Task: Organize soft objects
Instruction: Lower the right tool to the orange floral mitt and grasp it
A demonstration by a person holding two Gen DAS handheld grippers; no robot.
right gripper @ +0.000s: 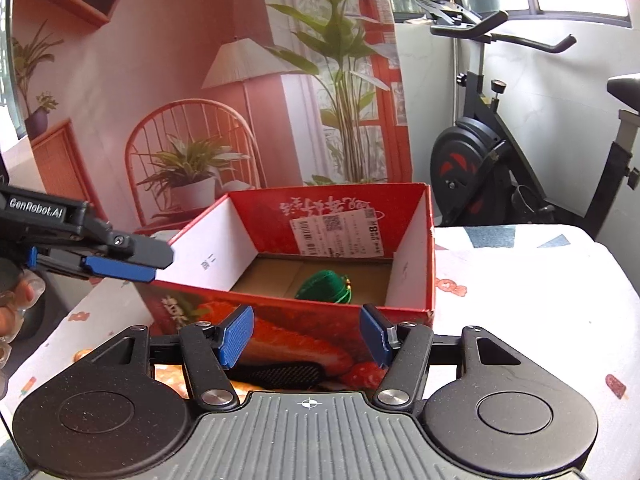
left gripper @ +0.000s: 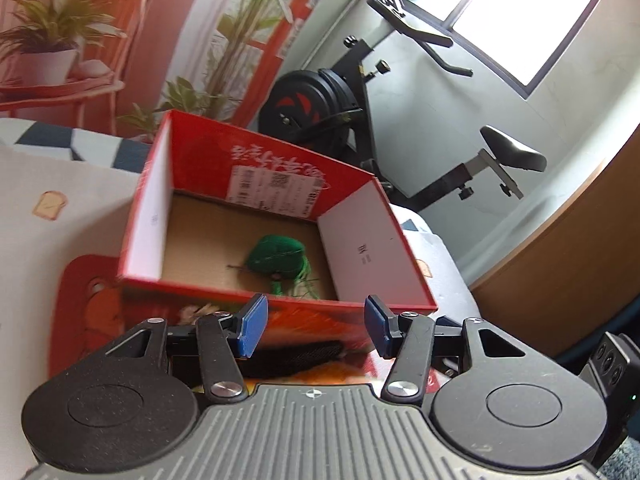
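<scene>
A green pouch (left gripper: pixel 278 255) is seen on the floor of the red box (left gripper: pixel 256 300). The left gripper (left gripper: pixel 316 328) and right gripper (right gripper: pixel 306 334) are held half open with nothing between them. Only the right view shows the left gripper from the side, beside the box's left wall.

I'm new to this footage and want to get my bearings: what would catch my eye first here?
The open red box on the patterned cloth dominates both views, right in front of both grippers. On its cardboard floor lies one green soft pouch. Behind the table stands a black exercise bike, beside a backdrop printed with a pink room and plants.
</scene>
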